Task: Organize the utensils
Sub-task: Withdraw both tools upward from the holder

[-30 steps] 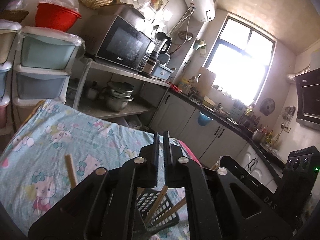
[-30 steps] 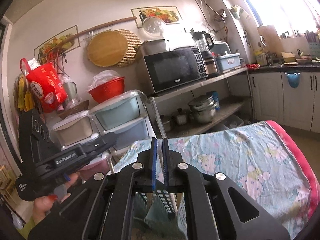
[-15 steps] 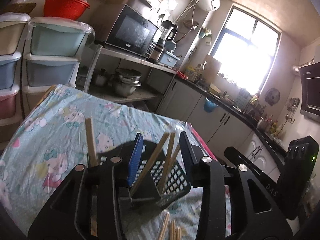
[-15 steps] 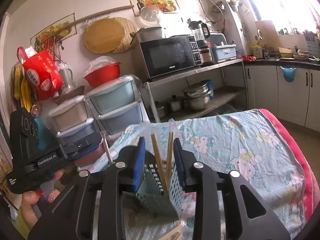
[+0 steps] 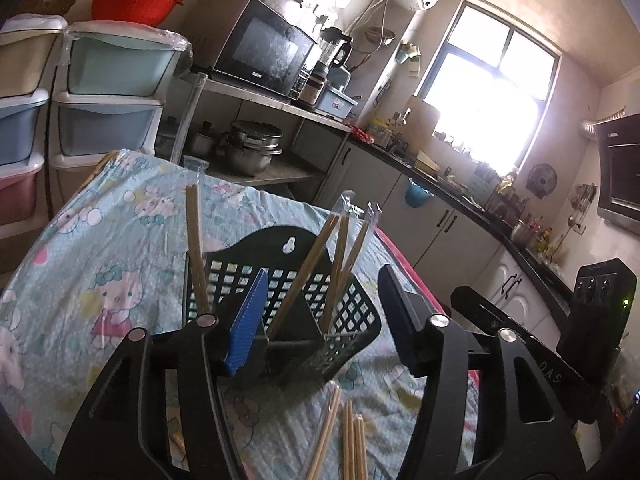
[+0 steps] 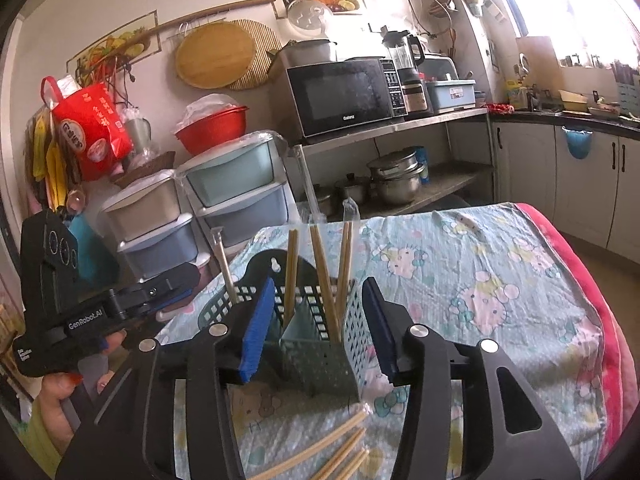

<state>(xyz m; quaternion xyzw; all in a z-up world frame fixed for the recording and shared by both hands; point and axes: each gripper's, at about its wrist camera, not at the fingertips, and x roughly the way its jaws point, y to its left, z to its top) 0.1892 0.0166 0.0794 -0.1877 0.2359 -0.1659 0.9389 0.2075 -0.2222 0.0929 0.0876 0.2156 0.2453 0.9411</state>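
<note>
A perforated utensil basket [image 5: 304,296] stands on the table with several wrapped wooden chopsticks [image 5: 340,256] upright in it. It shows in the right wrist view [image 6: 320,332] with chopsticks [image 6: 320,276] too. Loose chopsticks [image 5: 348,436] lie on the cloth in front of it, also in the right wrist view [image 6: 336,448]. My left gripper [image 5: 320,312] is open and empty, just before the basket. My right gripper [image 6: 318,328] is open and empty, its fingers framing the basket. The left gripper [image 6: 172,288] shows at the left of the right wrist view.
The table carries a light blue cartoon-print cloth [image 6: 500,280] with a pink edge at the right. Stacked plastic drawers [image 6: 236,200] stand behind the table at the left. A metal shelf with a microwave [image 6: 344,96] and pots stands beyond. Cabinets line the right wall.
Both grippers went from shut to wide open. Both views tilted down and drew back, so the basket and loose chopsticks came into view.
</note>
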